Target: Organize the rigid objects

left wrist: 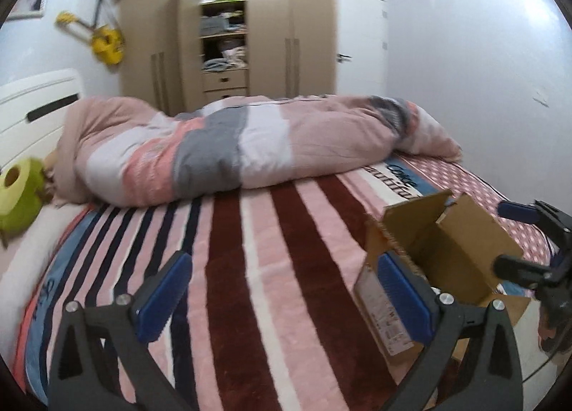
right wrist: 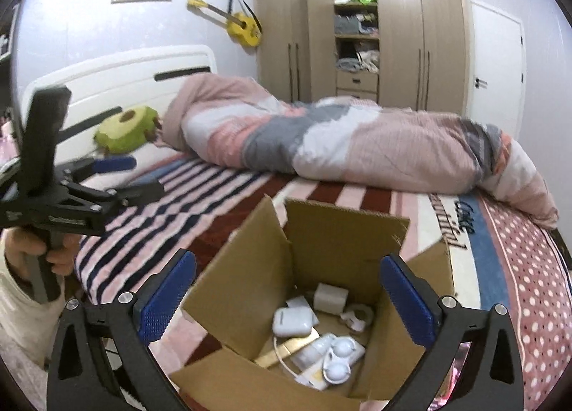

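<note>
box: cardboard box (right wrist: 321, 268) sits on the striped blanket (left wrist: 250, 268) near the foot-side edge of the bed, flaps up, mouth open upward so things can drop straight in.
contents: small white rigid bits on the box floor: earbud case (right wrist: 289, 321), white charger cube (right wrist: 330, 297), a two-dome white piece (right wrist: 339, 357) with a cable, something gold under them. Loosely piled, not sorted. Can't ID the rest.
right gripper: right gripper (right wrist: 286, 296) hovers directly over the box opening, blue pads spread wide, nothing between them. Looks like a drop-off or a reach-in pose; can't say which.
left gripper: left gripper (left wrist: 282, 289) off to the left of the box, over bare blanket, pads wide apart and empty. Its right pad overlaps the box wall in the left wrist view; contact unclear.
why: my read is that the box is the collection bin, kept at the bed edge so both hands reach it.
progress: looks mostly done, no loose rigid items visible on the blanket in either view.
surroundings: rolled duvet (left wrist: 250, 146) across the bed behind the box, green plush (right wrist: 125, 130) by the headboard, wardrobe (right wrist: 393, 35) and yellow guitar (right wrist: 243, 26) on the far wall.
risk: upright flaps could snag a pad on the way in.
</note>
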